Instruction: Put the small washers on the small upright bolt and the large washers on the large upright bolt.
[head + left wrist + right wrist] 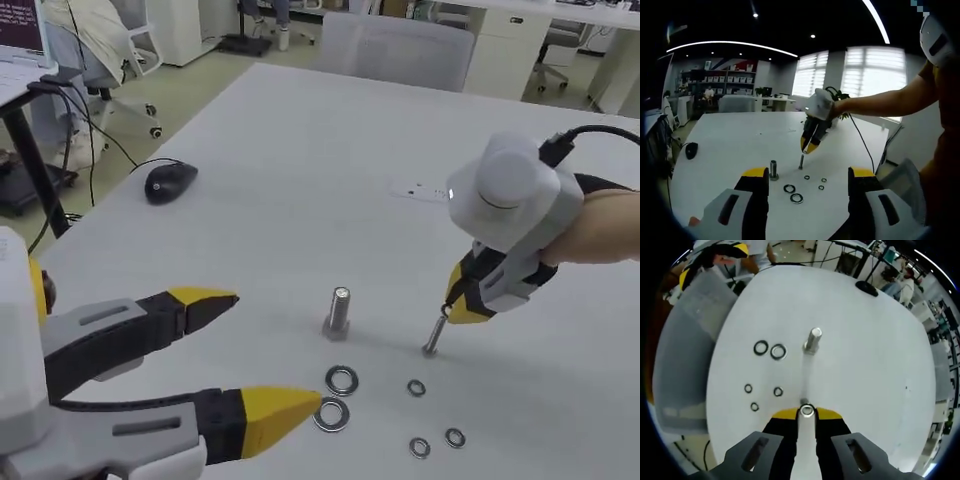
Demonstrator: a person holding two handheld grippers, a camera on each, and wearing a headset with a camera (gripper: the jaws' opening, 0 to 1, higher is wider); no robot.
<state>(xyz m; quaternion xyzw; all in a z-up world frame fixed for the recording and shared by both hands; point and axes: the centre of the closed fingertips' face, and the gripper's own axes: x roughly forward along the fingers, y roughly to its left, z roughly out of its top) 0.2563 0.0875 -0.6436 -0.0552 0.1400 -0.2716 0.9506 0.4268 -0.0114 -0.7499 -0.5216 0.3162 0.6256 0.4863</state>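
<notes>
Yellow-tipped jaws of your right gripper point(458, 308) are pressed together on one small washer point(806, 411), holding it flat right at the top of the small bolt point(432, 338). That bolt stands upright on the white table point(300, 180), at 3 o'clock from the large bolt point(338, 312) in the head view.

Step in hand, as judged: placing a small washer on the small bolt. Neither bolt appears to carry a seated washer yet.

1. Three loose small washers point(416, 387) lie flat at 6 o'clock from the small bolt.
2. Two large washers point(341, 380) lie side by side at 6 o'clock from the large bolt.
3. Your left gripper point(277, 350) hovers at 9 o'clock from the large washers. Its jaws are spread wide and empty, and the lower tip is just beside the nearer washer.

The next move calls for centring the washer's hole on the shank tip, lowering until the shank passes through, then releasing. Whether the hole has already caught the shank cannot be told. Keep the washer level, as a tilted one would likely snag on the threads. Avoid side pressure, because the bolt stands on its head and could tip.
</notes>
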